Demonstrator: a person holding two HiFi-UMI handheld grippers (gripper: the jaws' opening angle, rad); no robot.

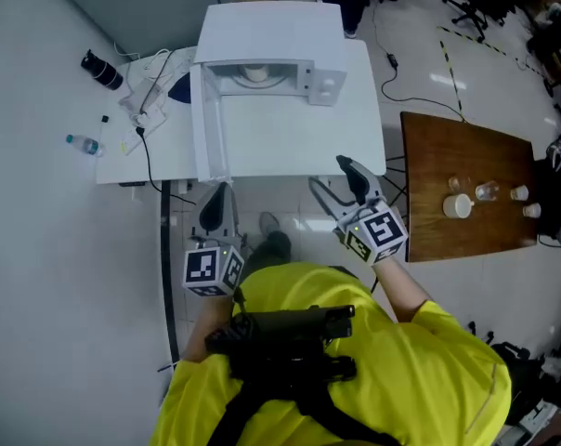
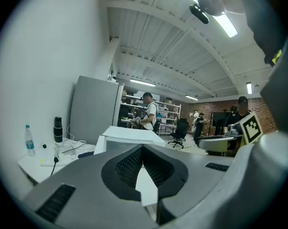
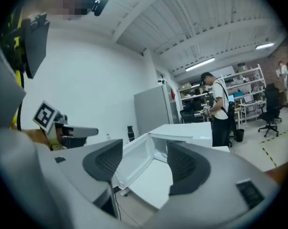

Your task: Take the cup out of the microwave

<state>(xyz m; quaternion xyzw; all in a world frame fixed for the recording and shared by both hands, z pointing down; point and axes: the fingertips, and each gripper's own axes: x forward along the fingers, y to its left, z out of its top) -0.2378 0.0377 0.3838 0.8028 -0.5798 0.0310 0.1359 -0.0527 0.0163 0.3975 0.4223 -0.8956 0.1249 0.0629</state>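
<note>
Approach stage. The microwave (image 1: 267, 26) door (image 1: 209, 128) stood open, and the cup (image 1: 255, 72) sat inside, untouched. Right gripper (image 1: 329, 175) jaws apart, empty; left gripper (image 1: 217, 198) jaws together. Next, judged: right gripper reaches in around the cup.

Low in the head view the person wears a yellow short-sleeved shirt (image 1: 438, 379) crossed by a black strap harness (image 1: 262, 407) with a black box (image 1: 294, 328) on it. The left hand-held gripper (image 1: 219, 193) and right hand-held gripper (image 1: 327, 173) are grey, with black ribbed pads (image 3: 103, 162) and white cubes (image 1: 212, 269) bearing black square markers.
</note>
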